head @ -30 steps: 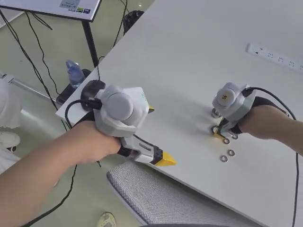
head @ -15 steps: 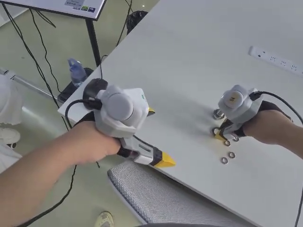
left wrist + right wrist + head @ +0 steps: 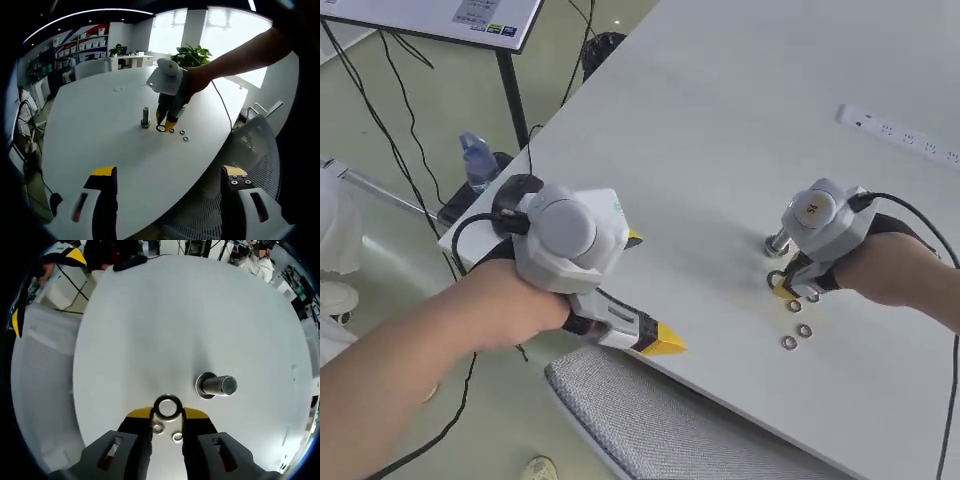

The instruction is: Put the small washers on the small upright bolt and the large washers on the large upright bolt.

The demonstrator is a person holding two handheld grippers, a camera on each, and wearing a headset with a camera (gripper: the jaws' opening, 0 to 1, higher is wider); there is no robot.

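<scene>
- Large washer (image 3: pixel 168 398) is found clamped by its edges between the yellow-tipped jaws of the right gripper (image 3: pixel 168 413). It is held near the upright bolt (image 3: pixel 217 385) but not yet over it. Whether it is clear of the table (image 3: pixel 700 120) cannot be told.
- Left gripper (image 3: pixel 168 172) is held at the table's near edge, well apart from the work, with its jaws wide apart and nothing between them.
- Step judged in hand: carrying the large washer to the bolt. The next move calls for the bore to be centred over the bolt's top, levelled, then released.
- Two small washers (image 3: pixel 158 428) are counted behind the jaws in the right gripper view. The left gripper view, side-on, gives three in a row.
</scene>
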